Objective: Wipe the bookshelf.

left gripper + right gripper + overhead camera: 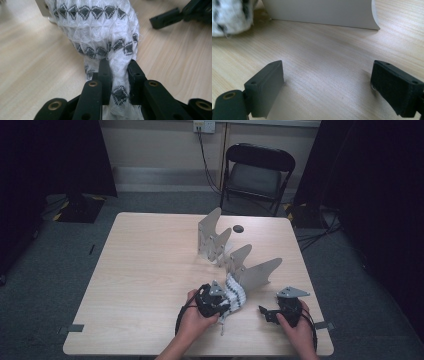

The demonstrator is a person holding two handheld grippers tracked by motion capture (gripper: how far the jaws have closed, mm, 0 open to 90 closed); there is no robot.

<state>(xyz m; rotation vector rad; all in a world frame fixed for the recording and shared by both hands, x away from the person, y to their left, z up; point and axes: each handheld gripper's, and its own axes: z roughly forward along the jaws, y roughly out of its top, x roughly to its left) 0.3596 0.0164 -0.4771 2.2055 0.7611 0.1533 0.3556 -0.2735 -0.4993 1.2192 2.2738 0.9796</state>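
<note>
Left gripper view: left tool (117,75) clamps the knitted white sock (100,30) with grey diamonds, near the tabletop's (150,270) front edge; right tool (327,87) gapes over bare wood; beyond, a finned metal rack (235,255).

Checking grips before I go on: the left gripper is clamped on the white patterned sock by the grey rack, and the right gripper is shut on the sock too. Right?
Not quite. The left gripper is shut on the sock beside the grey rack, but the right gripper is open and holds nothing: the right gripper view shows its jaws wide apart over the bare table.
</note>
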